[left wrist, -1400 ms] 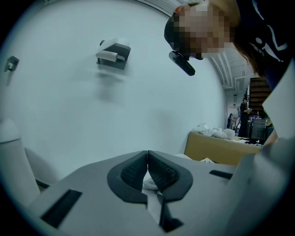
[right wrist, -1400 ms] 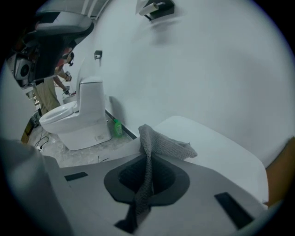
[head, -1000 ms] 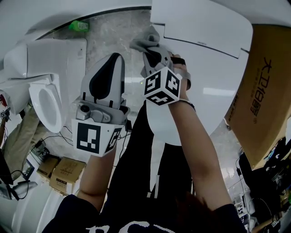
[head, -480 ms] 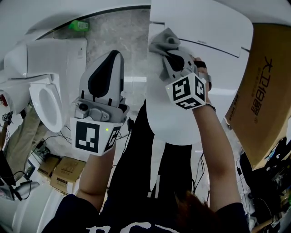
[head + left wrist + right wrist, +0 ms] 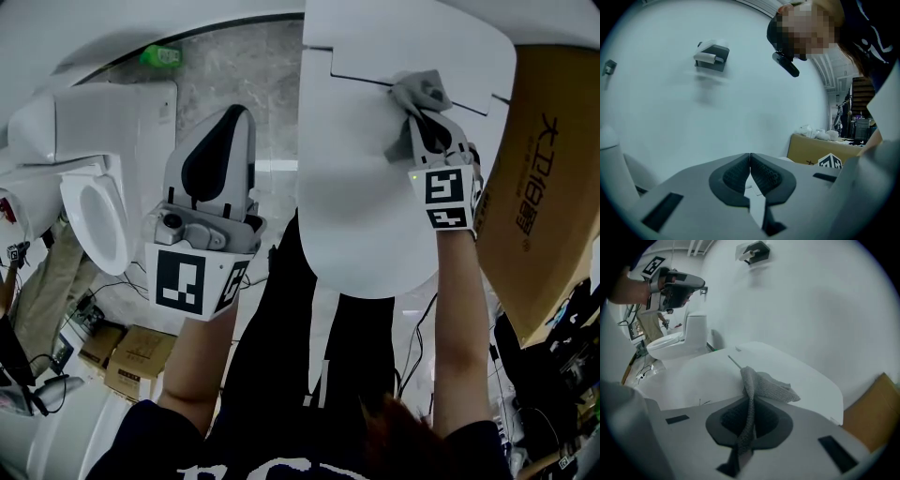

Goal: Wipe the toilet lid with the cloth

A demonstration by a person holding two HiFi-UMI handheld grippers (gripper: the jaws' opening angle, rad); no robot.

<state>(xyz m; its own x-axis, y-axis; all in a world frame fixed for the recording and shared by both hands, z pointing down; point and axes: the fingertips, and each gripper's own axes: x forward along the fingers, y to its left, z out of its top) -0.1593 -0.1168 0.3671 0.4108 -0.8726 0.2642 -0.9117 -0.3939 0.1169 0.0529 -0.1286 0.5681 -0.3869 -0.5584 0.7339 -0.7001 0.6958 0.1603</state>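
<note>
1. Cloth (image 5: pixel 419 92): grey, coarse knit, crumpled. It is pinched in the right claw (image 5: pixel 427 114), whose jaws are closed on a fold. The bunched end lies on the toilet lid (image 5: pixel 370 206), at the thin dark seam on the far right of the lid.
2. Toilet lid: glossy white, smooth, rounded at the near end and squarer at the far end.
3. Left claw (image 5: pixel 237 117): grey shell with a black inset, held off to the left of the lid over the floor (image 5: pixel 248 70). Its jaws are pressed together with nothing between them.
4. Right gripper view: a strand of the cloth (image 5: pixel 761 385) runs down between the dark ribbed pads of the right claw (image 5: pixel 750 420), and the weave is clear here. The lid (image 5: pixel 801 369) lies beyond. This view also shows the second toilet (image 5: pixel 679 341) side-on and a dark wall fixture (image 5: pixel 754 251).
5. Left gripper view: the ribbed pads of the left claw (image 5: pixel 750 166) touch at the tips. Behind them are a plain white wall, the same fixture (image 5: pixel 711 56) and the cardboard box (image 5: pixel 813 147).
6. Head view only: a green object (image 5: pixel 161 54) on the mottled grey floor, the printed side of the cardboard box (image 5: pixel 544 187), the open bowl of the second toilet (image 5: pixel 94 202), and small boxes (image 5: pixel 131 356) low on the left.
7. Versus 1.0 s ago: the right claw and cloth have swept from the lid's left edge across to its right side. The left claw has barely shifted.
</note>
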